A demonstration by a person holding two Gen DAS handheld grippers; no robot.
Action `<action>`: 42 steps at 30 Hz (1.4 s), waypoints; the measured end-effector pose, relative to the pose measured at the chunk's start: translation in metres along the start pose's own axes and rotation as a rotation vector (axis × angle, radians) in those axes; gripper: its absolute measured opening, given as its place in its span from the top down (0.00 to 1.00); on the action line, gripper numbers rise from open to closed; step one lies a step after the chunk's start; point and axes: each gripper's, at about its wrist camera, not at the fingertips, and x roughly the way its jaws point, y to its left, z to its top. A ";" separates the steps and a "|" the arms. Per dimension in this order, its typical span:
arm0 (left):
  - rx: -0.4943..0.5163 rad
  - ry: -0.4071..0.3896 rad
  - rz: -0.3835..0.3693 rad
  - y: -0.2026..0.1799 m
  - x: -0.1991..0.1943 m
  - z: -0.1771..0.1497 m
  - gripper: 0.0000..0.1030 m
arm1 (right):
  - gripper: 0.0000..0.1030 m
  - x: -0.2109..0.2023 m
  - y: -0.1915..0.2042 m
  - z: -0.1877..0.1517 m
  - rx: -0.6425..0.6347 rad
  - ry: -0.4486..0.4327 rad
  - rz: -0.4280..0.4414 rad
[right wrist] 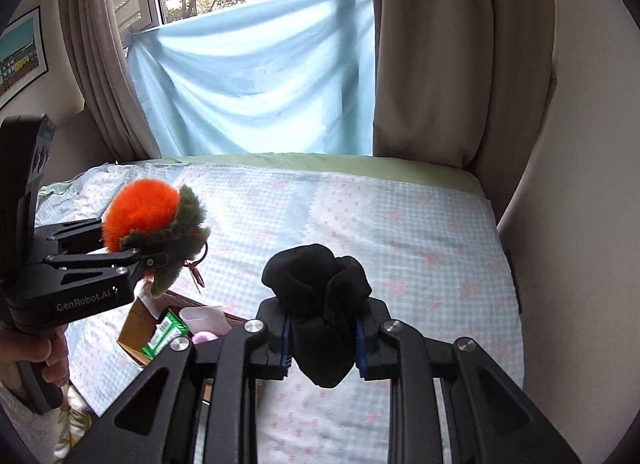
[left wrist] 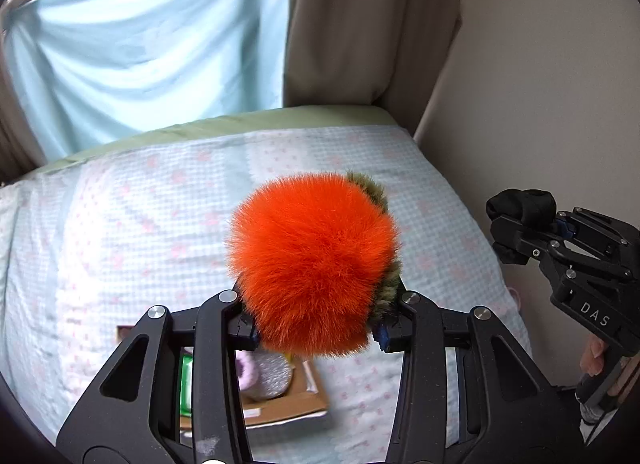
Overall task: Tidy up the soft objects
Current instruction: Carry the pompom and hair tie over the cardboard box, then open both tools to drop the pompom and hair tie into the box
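My left gripper is shut on a fluffy orange plush toy with an olive-green furry rim, held above the bed. It also shows at the left of the right wrist view, with a small red ring dangling from it. My right gripper is shut on a bundled black soft cloth, held above the bed. That gripper and cloth also show at the right edge of the left wrist view.
An open cardboard box lies on the checked bedspread below the left gripper, holding a green packet, a pink cup and a grey fuzzy item. Wall on the right, curtains and a blue sheet behind the bed.
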 end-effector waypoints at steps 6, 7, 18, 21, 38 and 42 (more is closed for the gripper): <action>-0.100 0.004 0.111 0.081 -0.049 -0.033 0.65 | 0.79 0.021 0.079 0.000 0.081 0.034 -0.018; -0.111 0.005 0.126 0.095 -0.055 -0.040 0.65 | 0.79 0.026 0.092 -0.002 0.091 0.045 -0.021; -0.184 0.105 0.180 0.214 -0.060 -0.109 0.65 | 0.79 0.094 0.182 -0.029 0.158 0.181 -0.073; -0.202 0.153 0.174 0.233 -0.041 -0.123 0.65 | 0.79 0.114 0.189 -0.041 0.167 0.233 -0.085; -0.240 0.459 0.132 0.269 0.105 -0.181 0.65 | 0.79 0.218 0.170 -0.110 0.233 0.507 -0.128; -0.240 0.505 0.149 0.272 0.116 -0.198 0.65 | 0.79 0.230 0.169 -0.129 0.238 0.575 -0.111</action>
